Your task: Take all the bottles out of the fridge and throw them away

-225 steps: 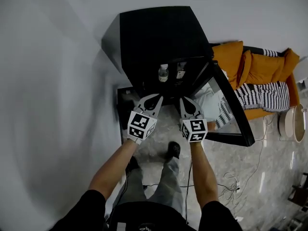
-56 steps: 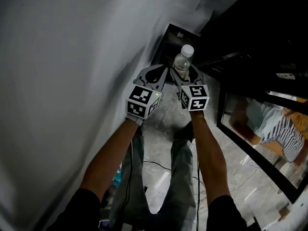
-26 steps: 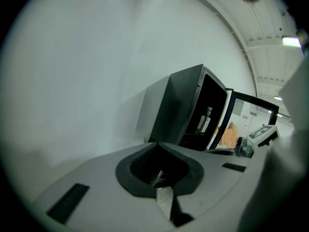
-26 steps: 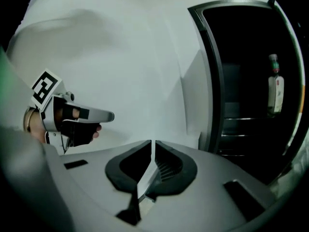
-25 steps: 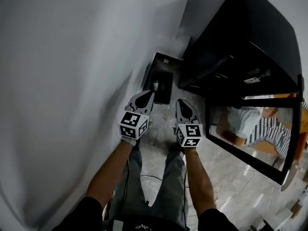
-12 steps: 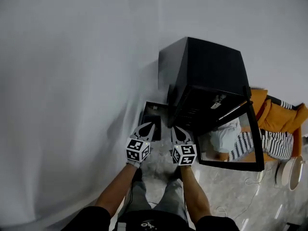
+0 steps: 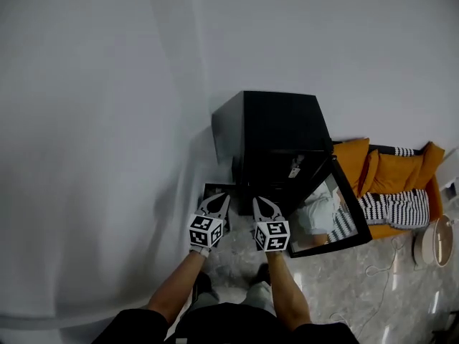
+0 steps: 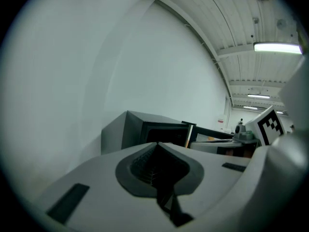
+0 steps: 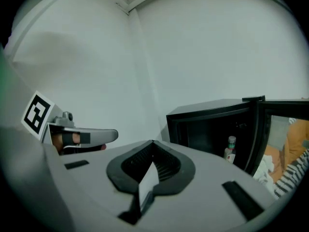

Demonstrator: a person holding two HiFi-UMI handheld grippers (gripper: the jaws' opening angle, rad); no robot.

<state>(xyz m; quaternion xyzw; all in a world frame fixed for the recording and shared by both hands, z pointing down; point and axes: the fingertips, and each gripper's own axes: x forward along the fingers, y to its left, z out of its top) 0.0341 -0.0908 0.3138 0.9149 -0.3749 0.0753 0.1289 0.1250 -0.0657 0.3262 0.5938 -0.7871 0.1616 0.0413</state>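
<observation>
The black fridge (image 7: 276, 138) stands against the white wall with its glass door (image 7: 331, 217) swung open to the right. One small bottle (image 9: 231, 150) with a pale cap stands upright inside, near the door side; in the head view it is a pale spot (image 7: 294, 170). Both grippers hover low in front of the fridge. My left gripper (image 7: 222, 198) is shut and holds nothing. My right gripper (image 7: 257, 201) is shut too, with nothing between its jaws. The black bin (image 7: 212, 191) sits on the floor left of the fridge, just beyond the left gripper.
An orange sofa (image 7: 384, 170) with a striped cushion stands right of the fridge. A round white object (image 7: 433, 242) and loose cables lie on the marble floor at the right. The white wall fills the left and back.
The grippers have drawn back from the bin and now sit before the open fridge. The bottle held over the bin earlier is no longer in the right gripper.
</observation>
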